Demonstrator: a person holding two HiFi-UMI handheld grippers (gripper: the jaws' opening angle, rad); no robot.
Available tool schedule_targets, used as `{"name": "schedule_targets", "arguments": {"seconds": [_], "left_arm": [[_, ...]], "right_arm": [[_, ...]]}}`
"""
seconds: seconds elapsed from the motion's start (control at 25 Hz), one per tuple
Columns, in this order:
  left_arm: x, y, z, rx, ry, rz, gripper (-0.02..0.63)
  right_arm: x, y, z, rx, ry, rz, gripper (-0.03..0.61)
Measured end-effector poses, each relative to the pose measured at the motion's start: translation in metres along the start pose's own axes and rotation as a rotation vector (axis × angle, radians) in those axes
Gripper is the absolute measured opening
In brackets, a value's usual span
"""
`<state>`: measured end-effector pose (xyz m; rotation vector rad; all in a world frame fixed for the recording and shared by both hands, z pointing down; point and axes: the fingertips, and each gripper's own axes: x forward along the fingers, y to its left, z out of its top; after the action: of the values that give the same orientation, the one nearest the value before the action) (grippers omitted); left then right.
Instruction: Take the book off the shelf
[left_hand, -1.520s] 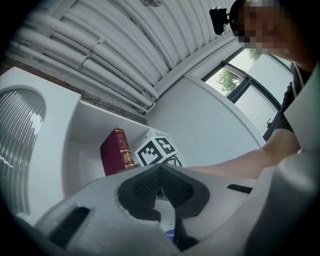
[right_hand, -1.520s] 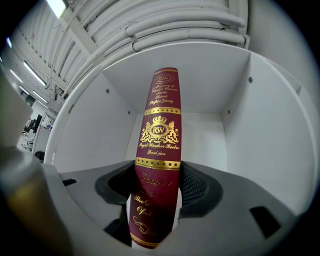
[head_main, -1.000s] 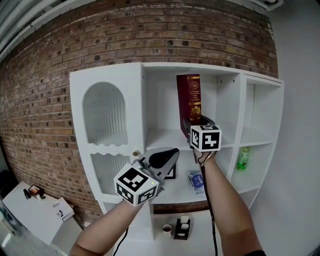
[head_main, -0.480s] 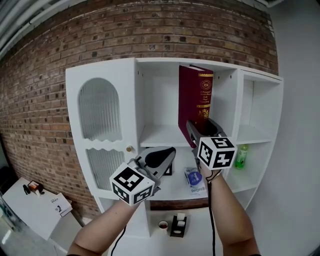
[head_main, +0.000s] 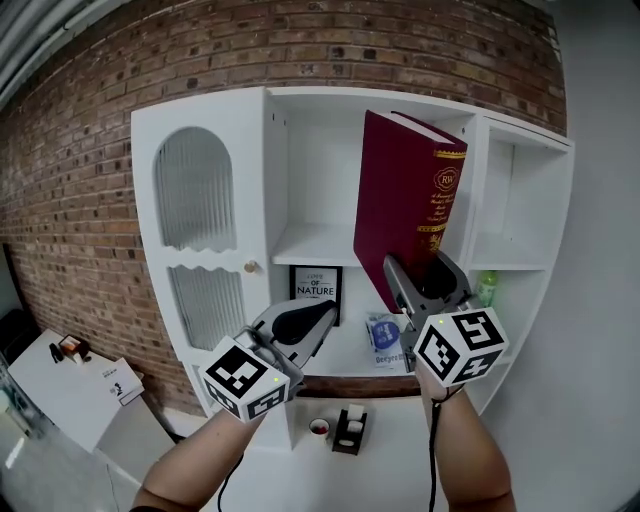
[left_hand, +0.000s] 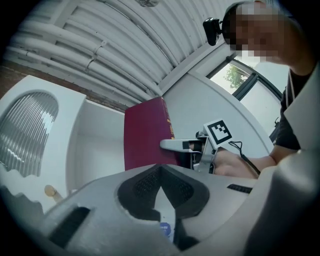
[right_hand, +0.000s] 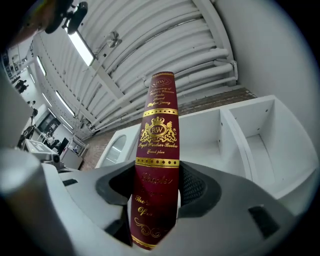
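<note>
A tall maroon book (head_main: 405, 210) with gold lettering stands upright in front of the white shelf unit (head_main: 310, 240), clear of the upper compartment. My right gripper (head_main: 425, 275) is shut on its lower spine. In the right gripper view the book (right_hand: 157, 150) fills the gap between the pads of the right gripper (right_hand: 155, 195). My left gripper (head_main: 310, 320) hangs lower left of the book, shut and holding nothing. In the left gripper view, beyond the left gripper (left_hand: 160, 185), the book (left_hand: 145, 142) and the right gripper (left_hand: 175, 145) show ahead.
The shelf's left side has a ribbed-glass door (head_main: 195, 190) with a knob (head_main: 252, 267). A framed sign (head_main: 315, 290), a blue packet (head_main: 385, 335) and a green bottle (head_main: 487, 290) sit on the middle shelf. A cup (head_main: 318, 428) stands below. A white table (head_main: 70, 390) is lower left.
The book has come out of the upper compartment toward me, with the right gripper moving down and right. The left gripper has drifted slightly down and left.
</note>
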<state>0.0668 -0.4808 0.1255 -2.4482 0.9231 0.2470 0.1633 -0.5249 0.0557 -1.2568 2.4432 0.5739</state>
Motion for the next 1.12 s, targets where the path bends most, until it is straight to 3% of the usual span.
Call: {"name": "schedule_targets", "arguments": {"seconds": [0.44, 0.76, 1.12], "left_arm": [[-0.033, -0.018, -0.032, -0.051, 0.058, 0.025, 0.005], [-0.084, -0.043, -0.044, -0.116, 0.073, -0.025, 0.005], [-0.162, -0.068, -0.064, -0.184, 0.158, -0.091, 0.005]], "right_arm": [[-0.069, 0.038, 0.001, -0.009, -0.019, 0.051, 0.232], [-0.102, 0.088, -0.036, 0.026, 0.066, 0.047, 0.232], [-0.126, 0.164, -0.082, 0.109, 0.178, 0.034, 0.232]]}}
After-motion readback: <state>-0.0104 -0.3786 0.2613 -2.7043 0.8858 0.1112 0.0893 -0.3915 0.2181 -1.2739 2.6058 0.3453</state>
